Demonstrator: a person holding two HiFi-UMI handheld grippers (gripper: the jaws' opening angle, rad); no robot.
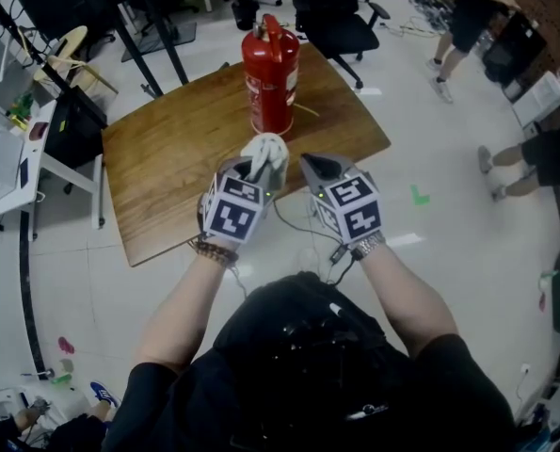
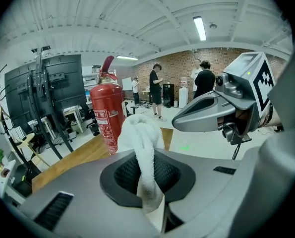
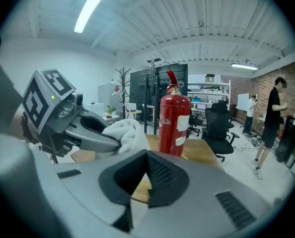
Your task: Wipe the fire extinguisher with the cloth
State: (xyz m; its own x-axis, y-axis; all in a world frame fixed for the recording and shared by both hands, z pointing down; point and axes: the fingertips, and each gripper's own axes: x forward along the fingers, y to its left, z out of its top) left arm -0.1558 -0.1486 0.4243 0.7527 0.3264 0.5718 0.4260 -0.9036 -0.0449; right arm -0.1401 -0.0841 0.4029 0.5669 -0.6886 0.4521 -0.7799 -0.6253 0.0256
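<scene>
My left gripper (image 1: 253,169) is pinched narrow on the white cloth (image 1: 266,149), which is soft and light and bunches above the jaws. At twelve o'clock the red fire extinguisher (image 1: 270,75) stands upright on the wooden table (image 1: 157,158), untouched. I judge it heavy, rigid and slick, best steadied at the neck. My right gripper (image 1: 310,165), at three o'clock of the cloth, is closed and empty.

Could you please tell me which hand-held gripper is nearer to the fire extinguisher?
Left, slightly. The left hand-held gripper, clamping the cloth, sits in front of the fire extinguisher; the right hand-held gripper, shut and empty, is offset to its right.
</scene>
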